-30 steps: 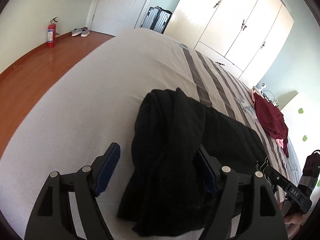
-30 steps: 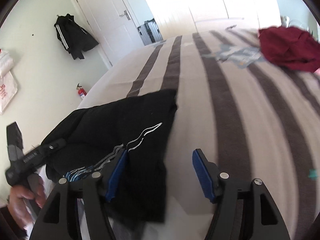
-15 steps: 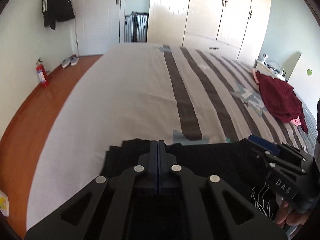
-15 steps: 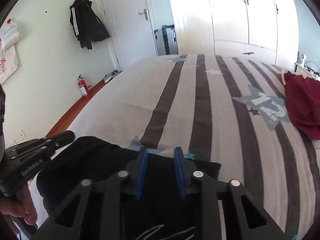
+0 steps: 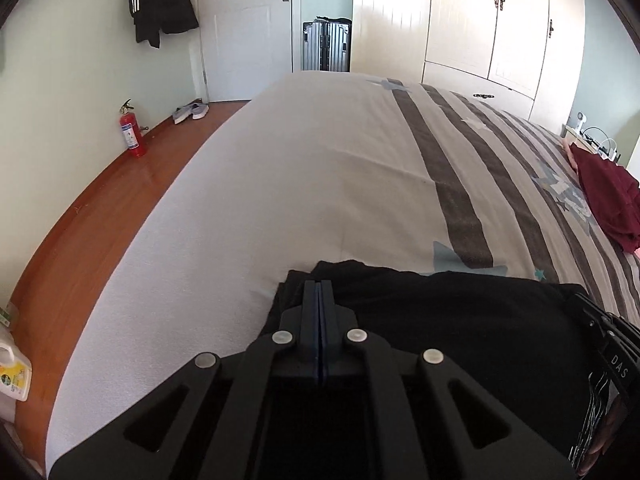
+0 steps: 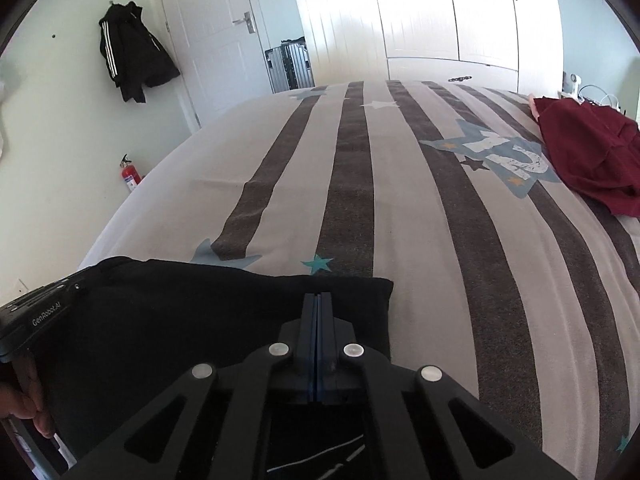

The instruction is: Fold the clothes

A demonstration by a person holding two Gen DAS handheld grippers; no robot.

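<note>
Change: the jaws of both grippers were seen wide apart a second before and had since been brought together; the black garment (image 5: pixel 460 320), earlier bunched in a heap, was now spread flatter along the near edge of the bed (image 5: pixel 320 184).
Left gripper (image 5: pixel 319 292): pads were pressed flat together over the garment's left end; whether cloth was pinched could not be told, as no fabric was seen between the pads.
Right gripper (image 6: pixel 317 304): jaws were likewise closed, near the garment's right corner (image 6: pixel 376 292); a pinch was judged likely but not shown.
Meaning for the task: both ends were judged to have been taken for a fold; the fold itself was not yet made.
Surroundings: a maroon garment (image 6: pixel 588 148) was left well apart on the far right of the striped cover; a black jacket (image 6: pixel 132 56) was hung on the wall; a fire extinguisher (image 5: pixel 132 134) and a suitcase (image 5: pixel 328 46) were stood on the floor.
Obstacles: none were seen on the bed ahead of the garment.
</note>
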